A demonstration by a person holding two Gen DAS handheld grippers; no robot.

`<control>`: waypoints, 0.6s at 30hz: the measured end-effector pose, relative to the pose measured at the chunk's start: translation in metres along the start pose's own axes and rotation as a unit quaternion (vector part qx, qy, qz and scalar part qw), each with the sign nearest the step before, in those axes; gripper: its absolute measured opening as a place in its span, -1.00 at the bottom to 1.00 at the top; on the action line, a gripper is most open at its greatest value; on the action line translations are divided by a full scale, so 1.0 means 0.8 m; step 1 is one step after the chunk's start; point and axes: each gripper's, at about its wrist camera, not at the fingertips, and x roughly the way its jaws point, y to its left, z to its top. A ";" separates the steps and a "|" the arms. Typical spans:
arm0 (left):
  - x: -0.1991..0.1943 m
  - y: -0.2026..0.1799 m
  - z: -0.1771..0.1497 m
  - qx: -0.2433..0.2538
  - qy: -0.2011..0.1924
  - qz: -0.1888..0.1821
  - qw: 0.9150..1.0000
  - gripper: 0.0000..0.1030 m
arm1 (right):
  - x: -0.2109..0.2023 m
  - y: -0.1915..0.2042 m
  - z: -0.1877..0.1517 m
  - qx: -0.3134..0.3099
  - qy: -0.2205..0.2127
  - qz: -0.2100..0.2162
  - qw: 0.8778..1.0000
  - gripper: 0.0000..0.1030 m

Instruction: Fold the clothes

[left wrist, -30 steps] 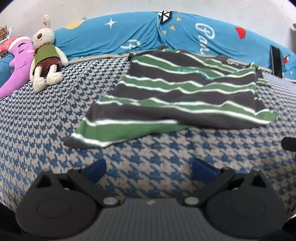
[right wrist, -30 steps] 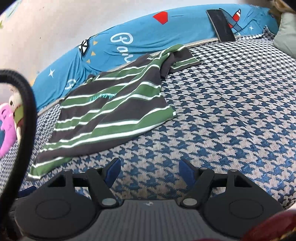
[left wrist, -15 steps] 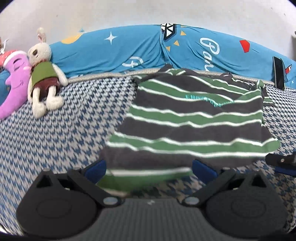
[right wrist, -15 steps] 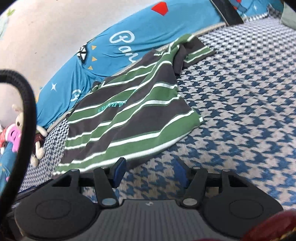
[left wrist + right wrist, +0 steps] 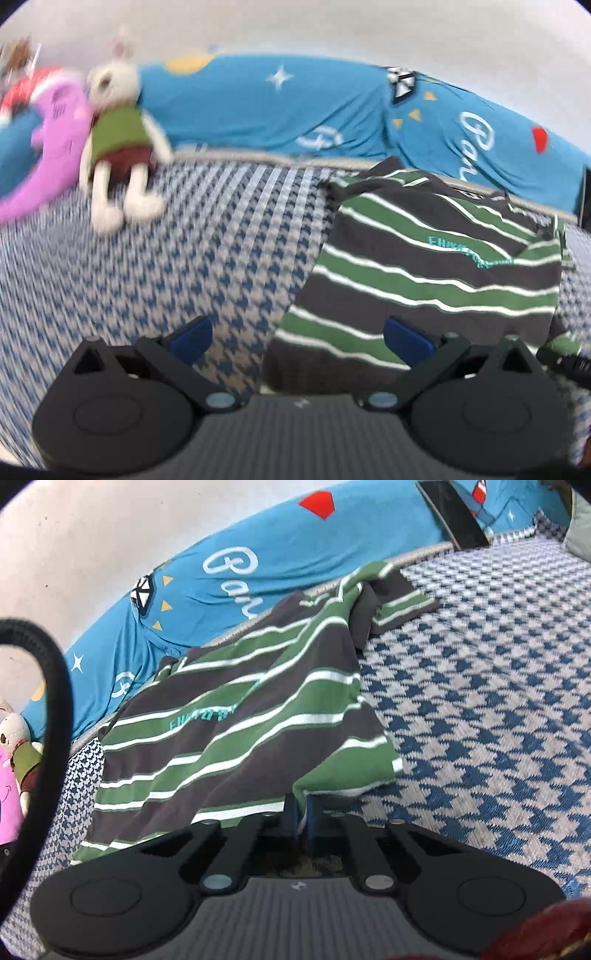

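- Houndstooth bedspread in blue and beige, with a blue pillow along the wall.
- Stuffed rabbit far left, blurred.
- Left gripper: jaws wide, over the striped shirt, seemingly at its lower left corner.
- Right gripper: jaws pinched on the shirt's hem, lifting it.

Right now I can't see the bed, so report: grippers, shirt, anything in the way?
Right gripper shut on striped shirt hem. Left gripper open, straddling the near-left corner, not gripping. Shirt spread on bed. Stuffed rabbit off left, clear.
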 end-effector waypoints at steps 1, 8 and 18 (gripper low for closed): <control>0.001 0.005 0.000 -0.015 0.003 -0.005 1.000 1.00 | -0.005 0.004 0.000 -0.009 -0.009 -0.003 1.000 -0.87; -0.003 0.020 -0.008 -0.055 -0.015 0.005 0.998 1.00 | -0.058 0.019 0.008 -0.060 -0.095 -0.027 0.993 -0.91; -0.017 0.016 -0.052 -0.043 -0.009 0.002 0.999 1.00 | -0.092 0.009 0.016 -0.065 -0.149 -0.135 0.977 -0.78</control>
